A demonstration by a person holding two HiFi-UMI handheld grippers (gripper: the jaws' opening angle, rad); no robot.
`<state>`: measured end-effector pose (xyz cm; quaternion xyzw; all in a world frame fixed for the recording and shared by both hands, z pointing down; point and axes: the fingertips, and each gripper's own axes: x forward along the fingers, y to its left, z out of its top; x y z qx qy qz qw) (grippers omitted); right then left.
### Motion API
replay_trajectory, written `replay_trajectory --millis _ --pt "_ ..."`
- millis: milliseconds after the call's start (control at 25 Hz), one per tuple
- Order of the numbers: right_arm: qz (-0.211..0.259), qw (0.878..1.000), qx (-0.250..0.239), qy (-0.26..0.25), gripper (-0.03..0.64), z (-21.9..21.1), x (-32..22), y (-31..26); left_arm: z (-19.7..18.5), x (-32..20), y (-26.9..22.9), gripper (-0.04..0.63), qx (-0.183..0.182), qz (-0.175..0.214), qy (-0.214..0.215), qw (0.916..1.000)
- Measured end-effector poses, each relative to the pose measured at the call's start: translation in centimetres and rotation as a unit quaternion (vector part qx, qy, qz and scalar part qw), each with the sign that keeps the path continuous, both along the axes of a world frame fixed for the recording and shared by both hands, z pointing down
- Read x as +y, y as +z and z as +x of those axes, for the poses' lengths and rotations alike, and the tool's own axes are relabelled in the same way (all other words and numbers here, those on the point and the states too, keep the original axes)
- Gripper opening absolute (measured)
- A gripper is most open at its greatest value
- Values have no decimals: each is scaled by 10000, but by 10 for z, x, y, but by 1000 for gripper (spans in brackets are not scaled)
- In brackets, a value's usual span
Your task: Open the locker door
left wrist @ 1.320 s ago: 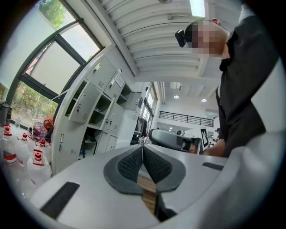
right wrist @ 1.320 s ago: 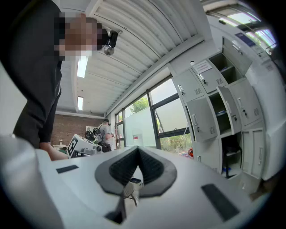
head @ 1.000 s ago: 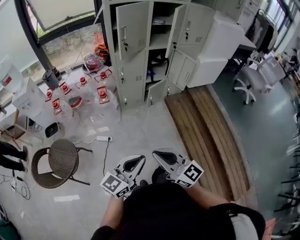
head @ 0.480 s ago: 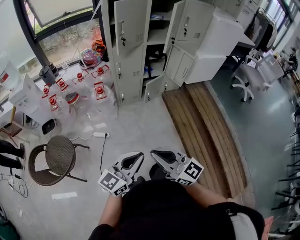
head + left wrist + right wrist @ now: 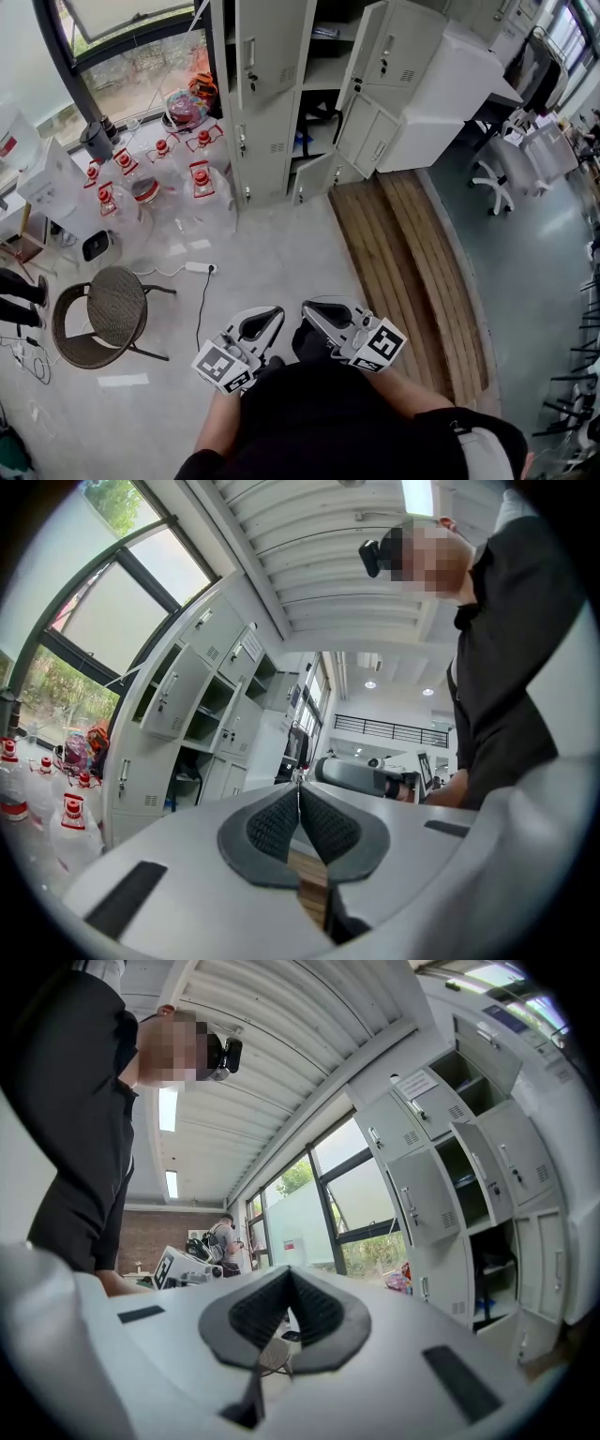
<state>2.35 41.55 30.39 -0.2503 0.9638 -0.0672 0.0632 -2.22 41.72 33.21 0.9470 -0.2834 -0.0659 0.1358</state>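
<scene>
A grey metal locker bank (image 5: 265,103) stands across the floor at the top of the head view, far from both grippers. The doors of its left column are closed. Several doors to the right, such as the upper one (image 5: 388,43), hang open beside open compartments. My left gripper (image 5: 269,318) and right gripper (image 5: 313,311) are held side by side close to the person's body, low over the floor. Both are shut with nothing between the pads. The lockers (image 5: 176,726) show at the left of the left gripper view, behind the shut left gripper (image 5: 299,801). They (image 5: 457,1171) fill the right of the right gripper view, beyond the shut right gripper (image 5: 288,1285).
A wicker chair (image 5: 111,313) stands at the left. Several water jugs with red caps (image 5: 200,180) sit by the window. A power strip (image 5: 199,268) and its cable lie on the floor ahead. Wooden planks (image 5: 412,267) run along the right, with a white cabinet (image 5: 442,94) and an office chair (image 5: 499,176) beyond.
The head view has drifted slightly, so the lockers sit a little higher and nearer the top edge. Both grippers stay shut and close to the body.
</scene>
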Motion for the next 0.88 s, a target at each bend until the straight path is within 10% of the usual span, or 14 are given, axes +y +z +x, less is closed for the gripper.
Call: replay_trajectory --millis 880 --pt "61 9931 -456 -1075 9 64 -240 -23 61 -248 -35 17 -25 -88 -908 9958"
